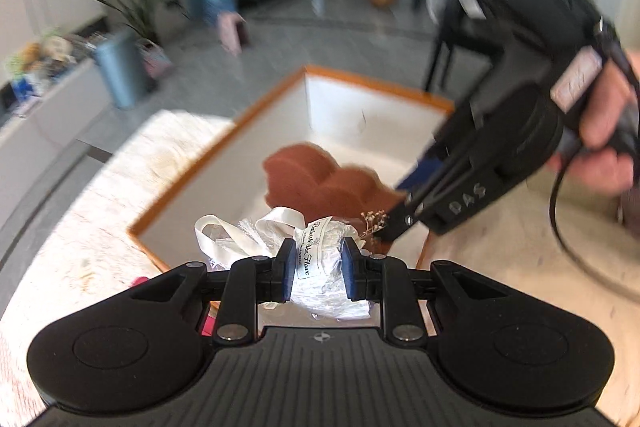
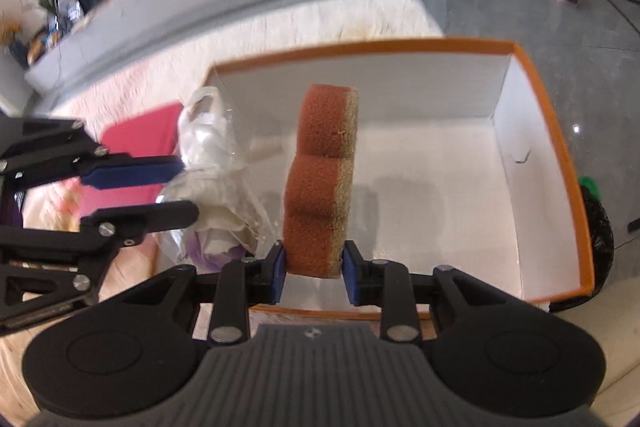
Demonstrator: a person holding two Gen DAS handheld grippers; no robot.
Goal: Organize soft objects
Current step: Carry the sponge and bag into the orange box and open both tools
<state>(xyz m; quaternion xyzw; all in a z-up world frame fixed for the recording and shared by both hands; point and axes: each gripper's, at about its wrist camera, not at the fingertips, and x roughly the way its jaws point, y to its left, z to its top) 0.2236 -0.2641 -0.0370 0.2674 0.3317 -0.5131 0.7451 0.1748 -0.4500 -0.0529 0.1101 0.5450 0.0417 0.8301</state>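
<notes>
Both my grippers grip above the box [image 2: 532, 95]: left gripper [image 1: 318, 267] pinches a wrapped bundle [image 1: 320, 247], right gripper [image 2: 314, 267] clamps the sponge [image 2: 320, 171].

A rust-brown scalloped sponge [image 2: 320, 183] with a tan scouring edge is held on end above the white, orange-rimmed box [image 2: 532, 79]. A crinkled clear plastic bundle [image 1: 320, 259] with white ribbon and a printed tag is held over the box's near-left corner.

Porous rough sponge [image 2: 320, 183]; crinkly glossy plastic bag [image 2: 212, 187]; matt box [image 2: 552, 131].
</notes>
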